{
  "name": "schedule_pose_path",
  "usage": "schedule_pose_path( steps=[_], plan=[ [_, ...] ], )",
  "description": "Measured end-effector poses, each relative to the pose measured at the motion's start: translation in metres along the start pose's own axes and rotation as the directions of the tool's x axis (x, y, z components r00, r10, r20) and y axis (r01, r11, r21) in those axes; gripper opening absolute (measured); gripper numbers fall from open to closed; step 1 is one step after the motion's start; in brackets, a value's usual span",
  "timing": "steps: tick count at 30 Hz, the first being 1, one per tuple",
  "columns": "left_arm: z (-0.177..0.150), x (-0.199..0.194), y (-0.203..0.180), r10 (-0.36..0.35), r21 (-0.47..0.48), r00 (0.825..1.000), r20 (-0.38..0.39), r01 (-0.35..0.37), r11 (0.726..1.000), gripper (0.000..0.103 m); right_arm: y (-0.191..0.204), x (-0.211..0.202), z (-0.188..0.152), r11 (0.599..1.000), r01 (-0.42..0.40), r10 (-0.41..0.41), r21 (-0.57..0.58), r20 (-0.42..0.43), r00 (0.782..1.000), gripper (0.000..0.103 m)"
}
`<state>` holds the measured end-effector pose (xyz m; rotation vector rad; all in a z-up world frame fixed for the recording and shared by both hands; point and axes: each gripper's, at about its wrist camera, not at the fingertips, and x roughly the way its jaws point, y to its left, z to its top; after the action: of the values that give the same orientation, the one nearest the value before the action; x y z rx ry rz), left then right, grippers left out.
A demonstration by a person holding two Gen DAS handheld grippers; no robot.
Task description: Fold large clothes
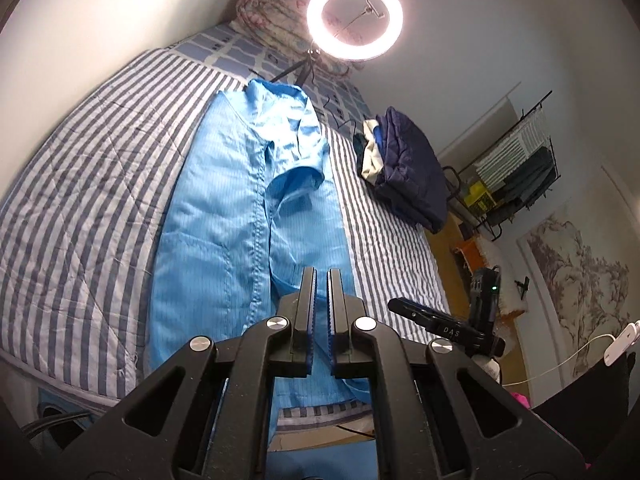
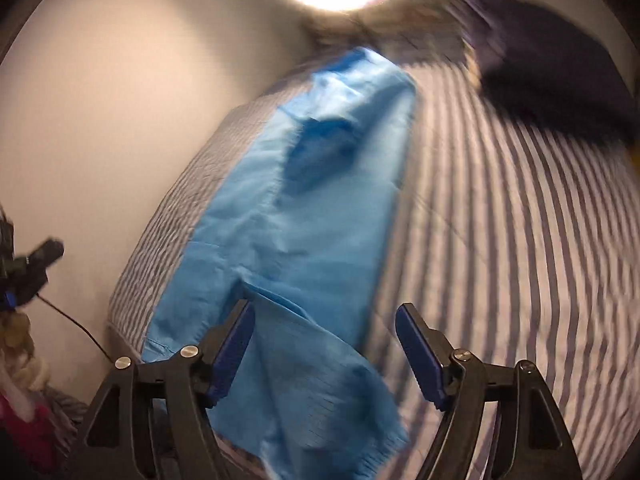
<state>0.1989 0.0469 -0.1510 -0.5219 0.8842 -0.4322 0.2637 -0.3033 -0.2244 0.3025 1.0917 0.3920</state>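
A large light-blue coat (image 1: 224, 208) lies lengthwise on the striped bed (image 1: 80, 184), sides folded inward, one sleeve (image 1: 296, 176) laid across its chest. My left gripper (image 1: 322, 276) hovers above the coat's near hem, its jaws nearly closed with a narrow gap and nothing between them. The right wrist view is motion-blurred: my right gripper (image 2: 325, 312) is open wide above the coat's (image 2: 304, 200) near hem corner (image 2: 340, 400), holding nothing. The right gripper also shows in the left wrist view (image 1: 404, 306), right of the coat.
A folded dark navy jacket stack (image 1: 404, 168) sits on the bed's right side. A lit ring light (image 1: 355, 16) on a tripod stands at the bed head near a floral quilt (image 1: 272, 16). A wire rack (image 1: 516, 164) stands at right.
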Motion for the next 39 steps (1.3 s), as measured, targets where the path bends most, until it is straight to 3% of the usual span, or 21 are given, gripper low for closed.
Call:
schedule_pose_path(
  steps=[3,8,10,11,13,18,22,24,25,26,28,30,32,34,36,39],
  plan=[
    [-0.003,0.006,0.001,0.010,0.000,1.000,-0.015,-0.010,1.000,0.001,-0.033,0.013,-0.010,0.994,-0.066,0.068,0.091,-0.021,0.997,0.078],
    [-0.001,0.010,0.004,0.022,-0.012,1.000,-0.017,-0.022,1.000,0.001,-0.045,0.043,-0.030,0.970,-0.179,0.196,0.164,-0.093,0.976,0.076],
    [0.000,0.010,0.005,0.020,-0.013,1.000,-0.018,-0.020,1.000,0.001,-0.041,0.045,-0.035,0.969,-0.194,0.213,0.152,-0.122,0.969,0.055],
    [0.000,0.011,0.005,0.019,-0.013,1.000,-0.018,-0.019,1.000,0.001,-0.037,0.044,-0.038,0.971,-0.195,0.214,0.135,-0.139,0.967,0.036],
    [0.000,0.013,0.003,0.016,-0.010,1.000,-0.019,-0.017,1.000,0.001,-0.027,0.036,-0.041,0.971,-0.211,0.226,0.112,-0.144,0.963,0.020],
    [-0.001,0.016,-0.004,0.005,0.001,1.000,-0.028,-0.005,1.000,0.001,0.015,0.022,-0.042,0.967,-0.250,0.255,0.050,-0.142,0.957,0.011],
    [-0.002,0.014,-0.005,0.005,0.001,1.000,-0.022,-0.005,1.000,0.001,0.065,0.016,-0.047,0.960,-0.274,0.263,-0.055,-0.157,0.952,0.011],
    [-0.001,0.012,-0.002,0.008,-0.006,1.000,-0.018,-0.008,1.000,0.001,0.090,0.021,-0.054,0.952,-0.286,0.262,-0.109,-0.191,0.946,0.026],
    [-0.001,0.011,-0.001,0.010,-0.010,1.000,-0.017,-0.010,1.000,0.001,0.100,0.026,-0.059,0.947,-0.299,0.270,-0.118,-0.213,0.939,0.040],
    [-0.001,0.010,0.000,0.013,-0.013,1.000,-0.016,-0.013,1.000,0.001,0.110,0.032,-0.066,0.938,-0.326,0.290,-0.118,-0.247,0.925,0.044],
    [-0.001,0.009,0.002,0.016,-0.017,1.000,-0.015,-0.016,1.000,0.001,0.132,0.049,-0.084,0.919,-0.371,0.309,-0.132,-0.344,0.887,0.046],
    [-0.002,0.008,0.004,0.020,-0.016,1.000,-0.016,-0.020,1.000,0.001,0.146,0.051,-0.099,0.911,-0.373,0.284,-0.178,-0.385,0.878,0.046],
    [-0.004,0.009,0.004,0.023,-0.010,0.999,-0.025,-0.023,1.000,0.001,0.149,0.040,-0.104,0.909,-0.355,0.265,-0.219,-0.354,0.897,0.046],
    [-0.006,0.011,0.004,0.027,-0.003,0.999,-0.035,-0.027,1.000,0.001,0.135,0.025,-0.100,0.919,-0.348,0.287,-0.184,-0.289,0.913,0.046],
    [-0.009,0.015,0.004,0.026,-0.001,0.998,-0.048,-0.026,1.000,0.001,0.102,0.003,-0.097,0.942,-0.310,0.284,-0.124,-0.194,0.939,0.046],
    [-0.013,0.020,0.000,0.024,0.008,0.997,-0.067,-0.024,1.000,0.001,0.050,-0.015,-0.091,0.981,-0.195,0.192,-0.023,-0.099,0.976,0.052]
  ],
)
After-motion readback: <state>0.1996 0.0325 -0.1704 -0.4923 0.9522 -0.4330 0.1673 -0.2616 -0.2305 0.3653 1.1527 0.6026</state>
